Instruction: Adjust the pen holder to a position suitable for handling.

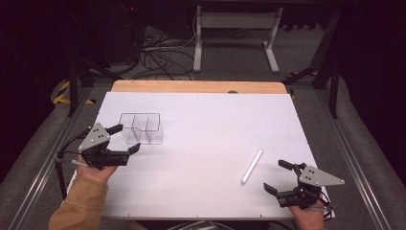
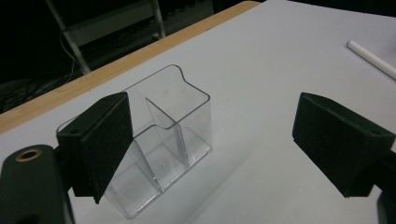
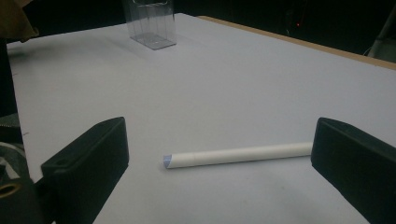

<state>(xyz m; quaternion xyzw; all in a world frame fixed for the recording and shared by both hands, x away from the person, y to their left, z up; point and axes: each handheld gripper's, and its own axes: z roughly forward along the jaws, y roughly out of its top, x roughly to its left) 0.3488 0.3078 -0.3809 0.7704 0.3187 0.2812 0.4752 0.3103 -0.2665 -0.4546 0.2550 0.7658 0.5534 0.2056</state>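
Lying flat on the matte white table cover [image 1: 201,143], a slim white pen [image 1: 252,166] rests toward the right side, a smooth round cylinder with a faintly bluish end cap seen in the right gripper view. It points diagonally, its far end angled up and to the right in the high view. The right gripper [image 1: 279,177] sits just beside the pen's near end without touching it; its two black jaws stand wide apart, blocky wedges with a dull, slightly grainy face. A grey three-cornered metal plate tops the tool, and a hand grips it from below.

Over on the left side stands a clear plastic organizer [image 1: 141,128], a thin-walled, glossy box with rounded corners and a stepped rim. Inner walls split it into compartments, and the table shows plainly through its sides. It stands upright, well apart from the pen. The left gripper [image 1: 124,138] is held just beside the organizer's near left corner, jaws spread wide; in the left gripper view one black pad overlaps the box's near wall, though whether it touches cannot be told. The other pad hangs over bare table. A tan sleeve [image 1: 81,203] covers the forearm behind that tool.

Beyond the white cover, a strip of pale wooden tabletop [image 1: 196,86] runs along the far edge.
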